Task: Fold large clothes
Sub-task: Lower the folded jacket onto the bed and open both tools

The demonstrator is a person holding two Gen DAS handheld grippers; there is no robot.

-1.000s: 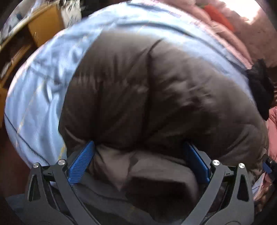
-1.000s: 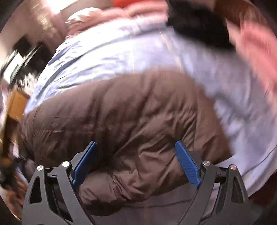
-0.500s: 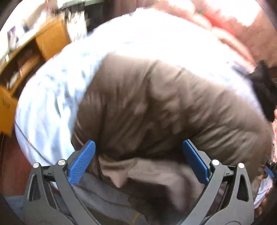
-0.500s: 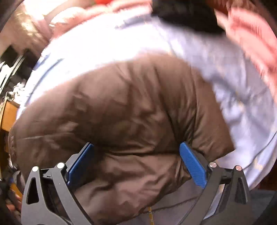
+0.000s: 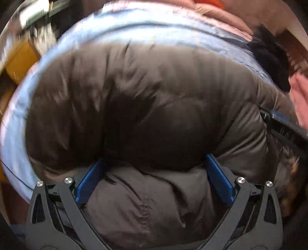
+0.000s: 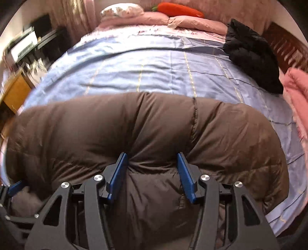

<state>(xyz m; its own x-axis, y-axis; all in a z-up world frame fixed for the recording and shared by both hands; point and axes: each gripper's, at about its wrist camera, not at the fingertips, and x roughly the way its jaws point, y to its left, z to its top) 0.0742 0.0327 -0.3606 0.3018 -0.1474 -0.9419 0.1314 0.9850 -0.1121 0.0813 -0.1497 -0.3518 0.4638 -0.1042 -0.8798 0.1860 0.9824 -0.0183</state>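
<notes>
Brown, quilted and thickly padded, the puffer jacket (image 6: 146, 130) lay bunched across the near part of the pale blue striped bedspread (image 6: 157, 63), which served as the ground for everything else. From the right wrist view, the right gripper (image 6: 152, 173) had its blue pads narrowed onto a ridge of the jacket's near edge, the fabric pinched and puckered between them, so the claw was holding the jacket. One blue pad (image 6: 120, 174) pressed into the fold on one side, its partner on the other.

From the left wrist view, the left gripper (image 5: 154, 178) stood wide, its blue pads (image 5: 90, 180) far apart with a broad roll of the same jacket (image 5: 146, 107) swelling between and over them. The padding touched both pads, yet whether they squeezed it or merely straddled it could not be told from the blurred view. At the jacket's far right side in that view, a part of the right gripper's black frame (image 5: 283, 128) showed against the cloth.

Beyond the jacket, at the bedspread's far end, lay pink pillows (image 6: 184, 22) with an orange carrot-shaped cushion (image 6: 179, 9) on top. A black garment (image 6: 250, 52) sat on the bedspread's far right part, and a pink quilted item (image 6: 297, 90) lay at its right edge. A yellow wooden cabinet (image 6: 16, 90) stood off the bedspread's left side.
</notes>
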